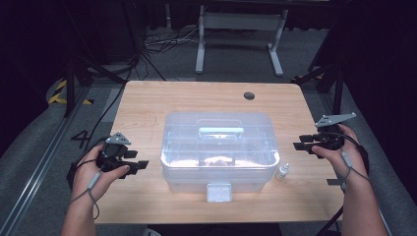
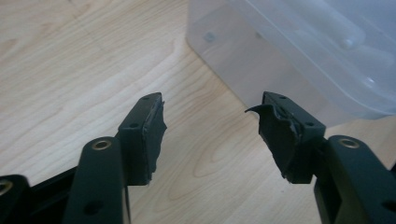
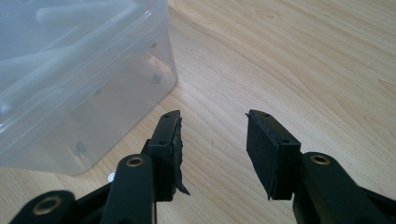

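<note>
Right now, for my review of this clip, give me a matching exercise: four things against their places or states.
1. clear plastic lidded storage box
2. small white dropper bottle
3. left gripper
4. round dark hole

A. far right of the wooden table
B. open, nothing between its fingers
C. table centre, lid on
D. beside the box's near right corner

Pairs: 1-C, 2-D, 3-B, 4-A

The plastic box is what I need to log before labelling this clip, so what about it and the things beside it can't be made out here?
- Contents of the plastic box, high view: hazed by the translucent lid and glare.
- Label of the small white bottle, high view: too small to read.
- Front latch: fastened or not, blurred.
- Box in both gripper views: cut off by the frame edges.
</note>
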`<state>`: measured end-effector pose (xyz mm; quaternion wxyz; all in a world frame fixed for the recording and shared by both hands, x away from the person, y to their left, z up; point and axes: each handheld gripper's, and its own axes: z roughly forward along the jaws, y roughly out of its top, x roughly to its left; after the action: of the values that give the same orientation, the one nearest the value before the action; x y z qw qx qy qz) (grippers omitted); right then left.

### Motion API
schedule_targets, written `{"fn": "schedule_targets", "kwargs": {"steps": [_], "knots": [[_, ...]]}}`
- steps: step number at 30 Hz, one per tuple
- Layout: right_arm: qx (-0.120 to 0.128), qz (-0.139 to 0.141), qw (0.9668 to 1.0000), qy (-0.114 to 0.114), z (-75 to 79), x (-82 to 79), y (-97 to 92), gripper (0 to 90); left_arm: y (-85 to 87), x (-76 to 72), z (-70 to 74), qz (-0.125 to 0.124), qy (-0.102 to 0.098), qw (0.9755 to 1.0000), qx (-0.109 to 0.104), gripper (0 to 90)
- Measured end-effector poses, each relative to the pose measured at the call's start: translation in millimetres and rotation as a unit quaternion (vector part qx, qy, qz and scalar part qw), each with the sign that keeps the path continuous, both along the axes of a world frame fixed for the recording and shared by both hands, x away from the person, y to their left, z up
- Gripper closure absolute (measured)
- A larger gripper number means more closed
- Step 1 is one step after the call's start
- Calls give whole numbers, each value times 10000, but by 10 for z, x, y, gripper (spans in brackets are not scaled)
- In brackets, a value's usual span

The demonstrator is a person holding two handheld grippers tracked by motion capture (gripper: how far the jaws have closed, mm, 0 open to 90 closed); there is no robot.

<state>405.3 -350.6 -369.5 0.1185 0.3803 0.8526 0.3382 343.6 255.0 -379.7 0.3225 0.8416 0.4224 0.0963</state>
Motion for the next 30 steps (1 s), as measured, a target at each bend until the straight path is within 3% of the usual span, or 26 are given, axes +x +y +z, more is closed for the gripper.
{"fn": "schedule_targets", "kwargs": {"steps": [2,4,6,10,17,22,30], "knots": [[10,-10,10000,24,-6,-5,4,563,-4,-9,61,51,-312,9991,-287,398],[17,8,10000,54,-23,-3,-4,561,-11,-19,125,-34,-443,9982,-413,397],[17,-24,10000,53,-35,1,-18,560,-38,-23,187,54,-376,9982,-464,388],[9,-86,9999,76,-44,-20,-47,557,-101,-29,300,-43,-332,9978,-572,387],[64,-67,9999,60,-41,-115,-70,549,-261,-77,578,-528,-576,9956,-524,383],[74,-82,9999,91,-65,-153,-75,542,-436,-44,758,-852,-736,9920,-577,377],[131,-83,9998,140,-105,-224,-103,535,-690,71,856,-1213,-815,9863,-770,370]]}}
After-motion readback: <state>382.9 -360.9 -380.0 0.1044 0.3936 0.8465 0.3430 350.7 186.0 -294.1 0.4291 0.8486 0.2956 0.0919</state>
